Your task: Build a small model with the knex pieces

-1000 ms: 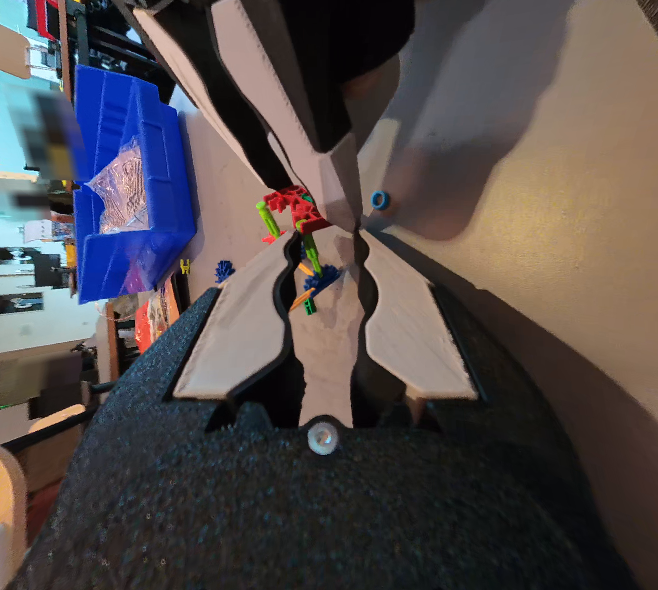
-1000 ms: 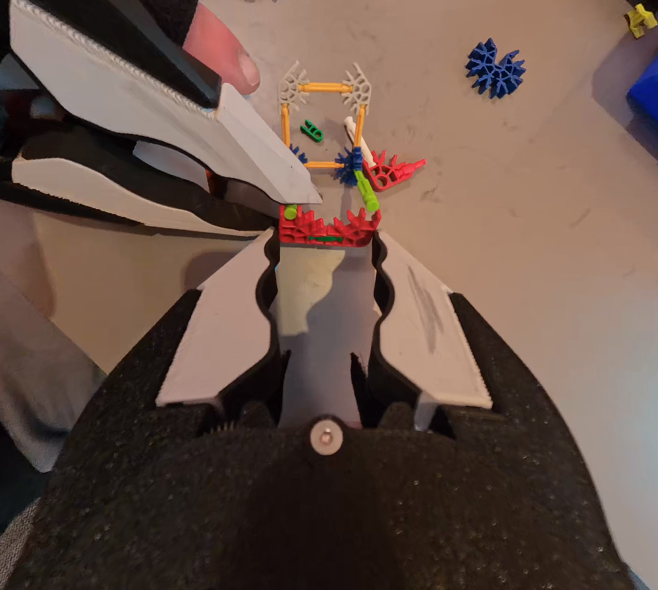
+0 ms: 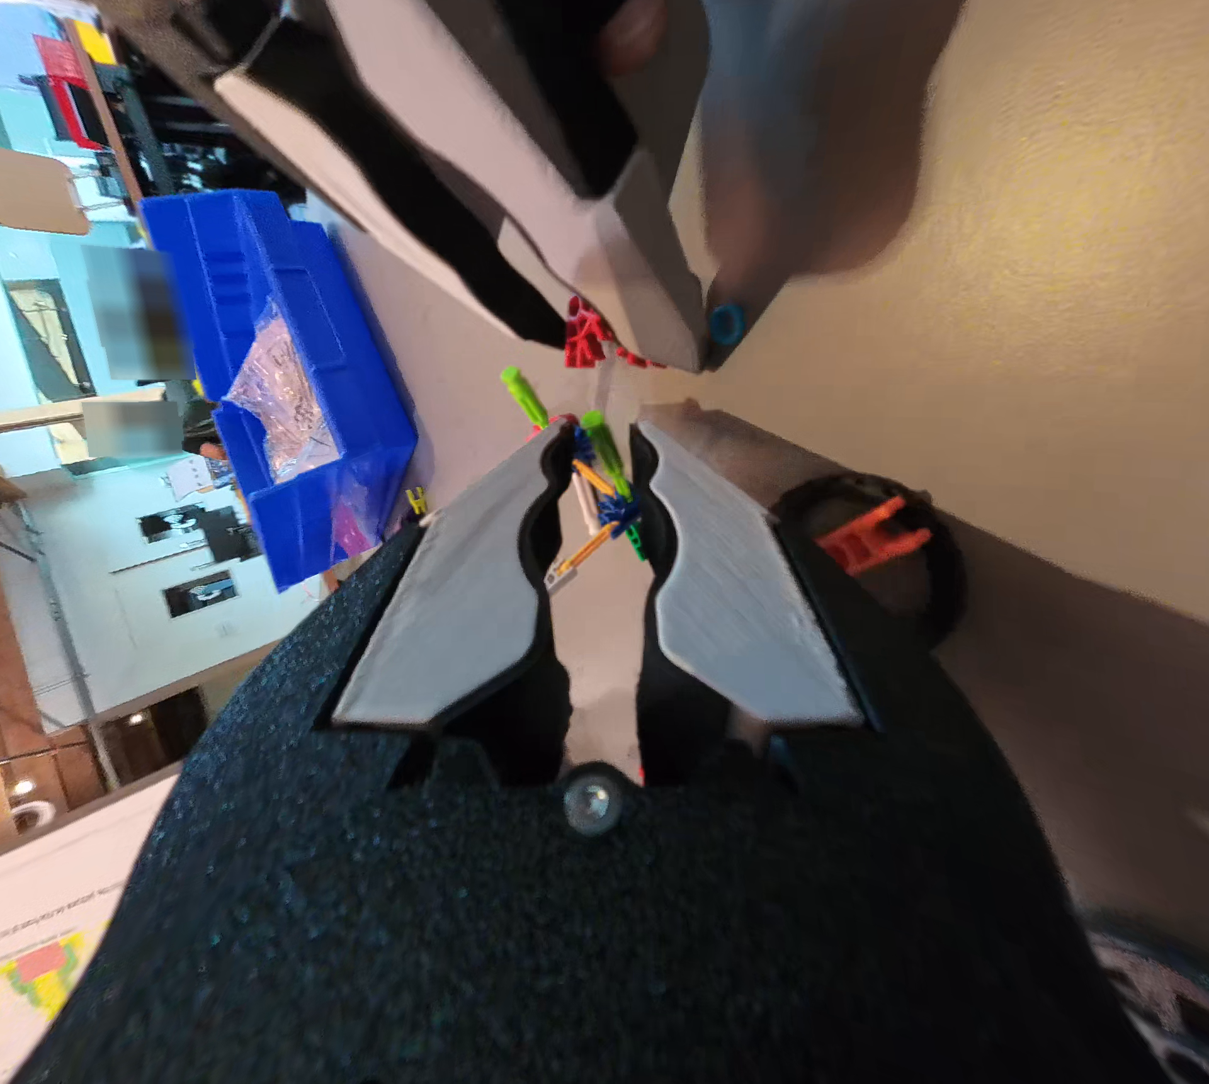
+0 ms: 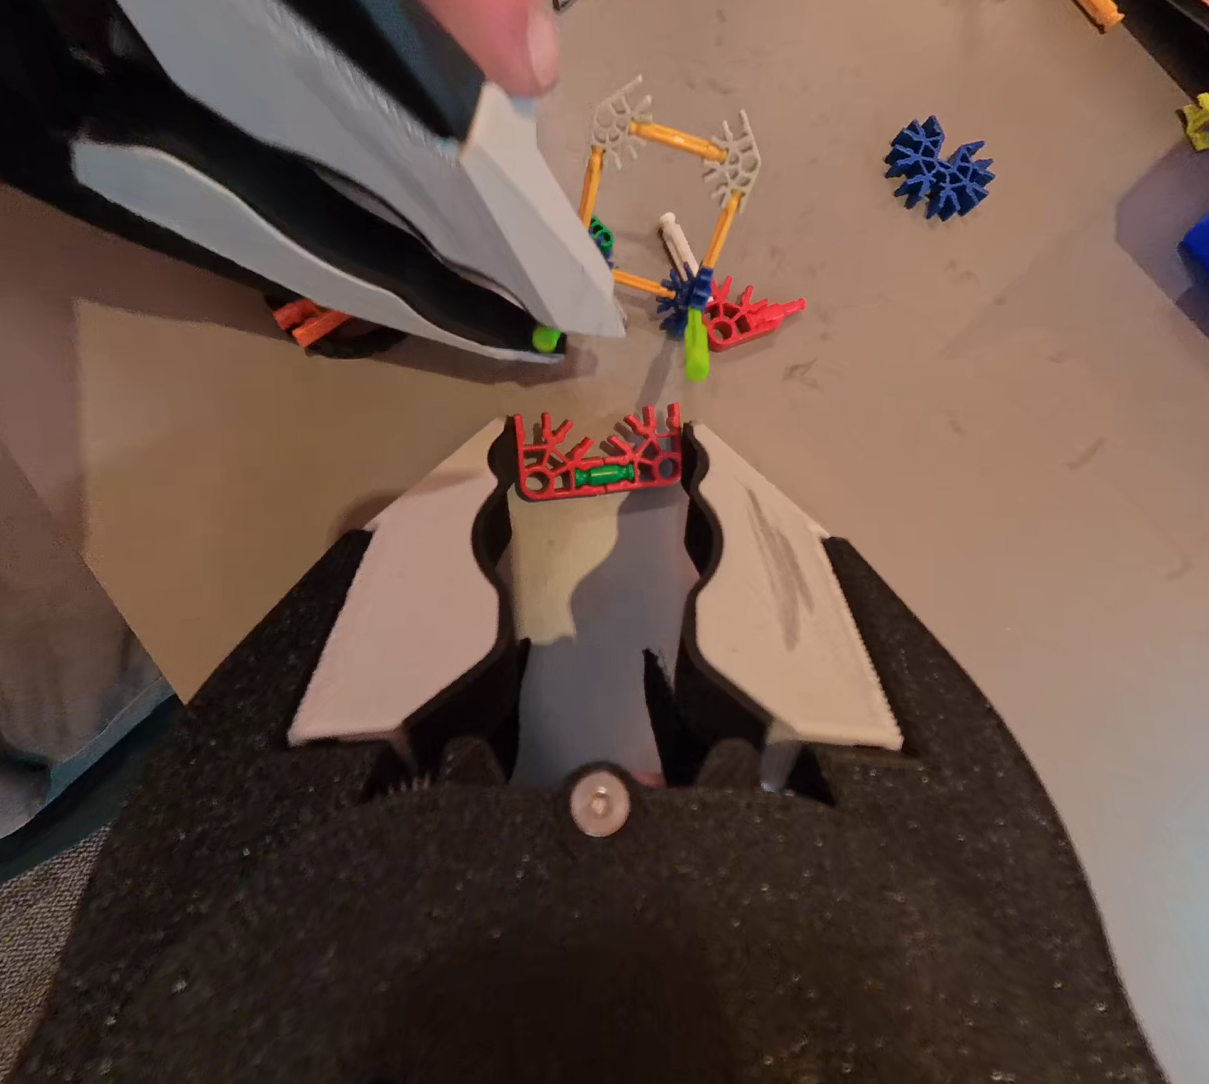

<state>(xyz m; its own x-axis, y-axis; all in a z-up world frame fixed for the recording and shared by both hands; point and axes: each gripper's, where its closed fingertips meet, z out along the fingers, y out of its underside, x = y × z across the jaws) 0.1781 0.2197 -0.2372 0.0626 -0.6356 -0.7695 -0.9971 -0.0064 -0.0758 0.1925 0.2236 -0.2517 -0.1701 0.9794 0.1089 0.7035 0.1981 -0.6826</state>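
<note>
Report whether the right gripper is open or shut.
Shut on a part. The right gripper clamps the red connector pair joined by a small green rod, both fingertips pressed against its ends, above the table.

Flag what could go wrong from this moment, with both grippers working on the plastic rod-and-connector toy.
1. The right gripper pinches the red connector pair joined by a short green rod only at its fingertips, so it could twist or slip out.
2. The left gripper clamps a lime-green rod of the yellow-rod frame with grey and blue connectors; a skewed pull might pop joints apart.
3. The frame's other lime rod sticks out unsupported and may miss its socket.
</note>
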